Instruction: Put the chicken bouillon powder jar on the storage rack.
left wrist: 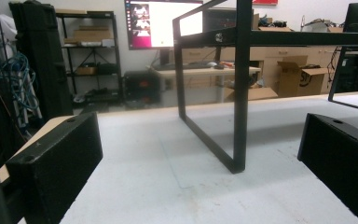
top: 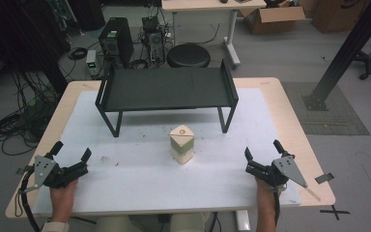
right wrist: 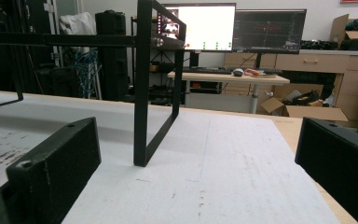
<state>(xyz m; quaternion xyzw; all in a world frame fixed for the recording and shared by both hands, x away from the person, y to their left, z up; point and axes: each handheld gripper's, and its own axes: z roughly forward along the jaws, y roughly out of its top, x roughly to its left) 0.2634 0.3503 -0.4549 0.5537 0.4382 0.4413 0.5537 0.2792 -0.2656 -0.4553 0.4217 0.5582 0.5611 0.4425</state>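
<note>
A cream, rounded three-sided box (top: 182,143) with a green band stands upright in the middle of the white mat (top: 140,179). Behind it a black metal shelf rack (top: 166,88) stands on four legs; one leg frame (left wrist: 235,140) shows in the left gripper view, another leg frame (right wrist: 144,116) in the right gripper view. My left gripper (top: 71,153) rests near the front left corner, open and holding nothing. My right gripper (top: 262,150) rests near the front right, open too, with nothing between its jaws. Both are well apart from the box.
The table's wooden edge (top: 314,159) runs just right of the right gripper. A black round stool (top: 188,55), computer towers (top: 116,41) and cables lie on the floor beyond the table. A desk with monitors (right wrist: 233,28) stands farther back.
</note>
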